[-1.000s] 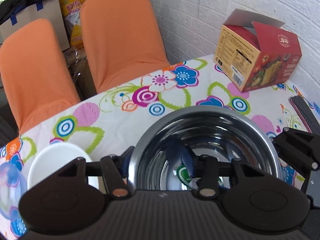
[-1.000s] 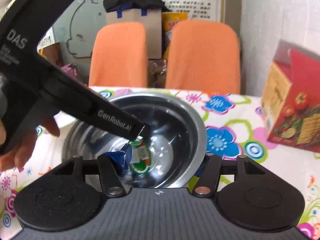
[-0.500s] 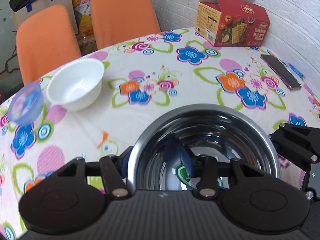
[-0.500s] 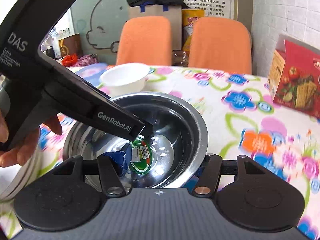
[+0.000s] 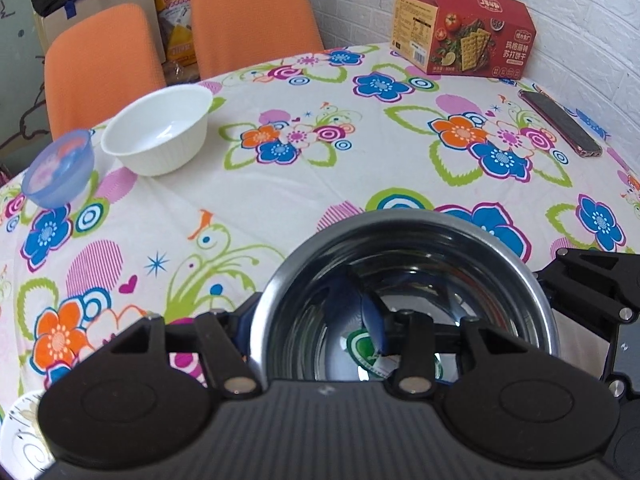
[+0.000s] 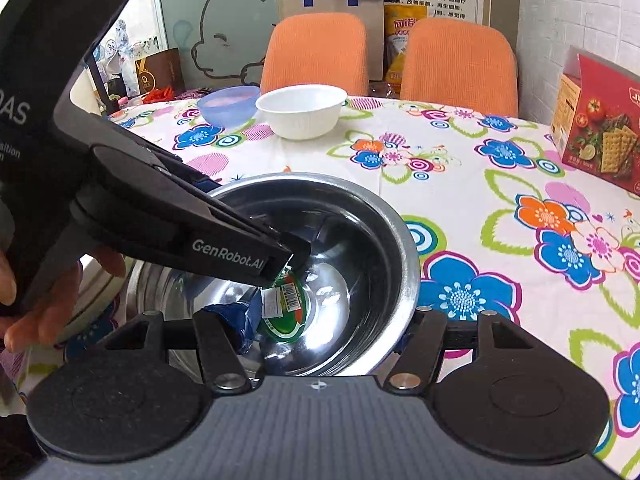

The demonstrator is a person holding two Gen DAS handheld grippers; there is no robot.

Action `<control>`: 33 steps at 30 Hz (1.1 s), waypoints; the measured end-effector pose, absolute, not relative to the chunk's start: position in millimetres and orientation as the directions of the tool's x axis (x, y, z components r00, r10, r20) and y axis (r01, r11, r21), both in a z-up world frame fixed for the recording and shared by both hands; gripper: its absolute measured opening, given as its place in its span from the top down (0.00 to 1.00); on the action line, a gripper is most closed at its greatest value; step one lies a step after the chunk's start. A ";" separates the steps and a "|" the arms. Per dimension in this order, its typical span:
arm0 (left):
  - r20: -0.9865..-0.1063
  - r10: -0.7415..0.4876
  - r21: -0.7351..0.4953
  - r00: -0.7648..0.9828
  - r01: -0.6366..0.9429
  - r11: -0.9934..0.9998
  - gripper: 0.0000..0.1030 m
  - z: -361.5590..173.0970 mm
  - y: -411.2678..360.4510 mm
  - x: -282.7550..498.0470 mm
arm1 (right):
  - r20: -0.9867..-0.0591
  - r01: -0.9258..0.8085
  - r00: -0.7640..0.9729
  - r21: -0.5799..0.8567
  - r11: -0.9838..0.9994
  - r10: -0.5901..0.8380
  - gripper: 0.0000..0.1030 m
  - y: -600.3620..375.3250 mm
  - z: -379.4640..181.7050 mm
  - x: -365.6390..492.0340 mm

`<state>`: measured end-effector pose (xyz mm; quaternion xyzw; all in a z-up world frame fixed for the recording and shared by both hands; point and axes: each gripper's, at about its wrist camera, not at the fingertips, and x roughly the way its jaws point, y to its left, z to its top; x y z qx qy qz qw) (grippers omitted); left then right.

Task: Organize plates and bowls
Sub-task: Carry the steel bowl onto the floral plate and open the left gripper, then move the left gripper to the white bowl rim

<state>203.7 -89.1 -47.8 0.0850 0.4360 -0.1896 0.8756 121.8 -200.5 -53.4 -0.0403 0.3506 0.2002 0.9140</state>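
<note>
Flowered oilcloth covers the table (image 5: 360,184), with two orange chairs (image 6: 316,52) at the top of the frame and a red cracker box (image 5: 464,36) at the upper right.

I carry the steel bowl (image 5: 408,280) between both tools. It fills the lower centre of each wrist view, right at my fingers. My left gripper (image 5: 316,344) is clenched on the bowl's near wall, one finger outside at lower left and the other inside the basin. My right gripper (image 6: 324,332) is clamped on the opposite wall in the same way, one blue pad inside and one finger beyond the rim at lower right.

I judge the bowl stiff, fairly light and slippery: polished metal with little for the pads to bite on. The thin rolled rim is the best place to hold it, pinched from two opposite sides as it is now. A green label (image 6: 286,308) sits at its bottom.

At the upper left of both views the white bowl (image 5: 160,132) and the blue bowl (image 5: 58,166) stand side by side, well apart from my load. A patterned plate (image 5: 20,432) peeks in at the lower left corner, and a phone (image 5: 560,122) lies at the right.
</note>
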 end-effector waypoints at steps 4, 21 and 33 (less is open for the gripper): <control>-0.790 -0.265 -0.022 0.552 0.406 0.914 0.57 -51.6 -89.5 206.3 | -0.669 -0.394 0.658 0.085 0.915 0.346 0.52 -202.5 -60.5 127.3; -0.693 -0.238 0.017 0.681 0.345 0.938 0.06 -16.1 -68.1 204.9 | -0.683 -0.367 0.650 0.101 0.925 0.333 0.52 -223.0 -53.9 130.6; -0.648 -0.204 0.038 0.734 0.298 0.954 0.06 6.2 -28.5 194.2 | -0.603 -0.253 0.726 0.214 0.944 0.331 0.51 -263.0 -10.0 126.9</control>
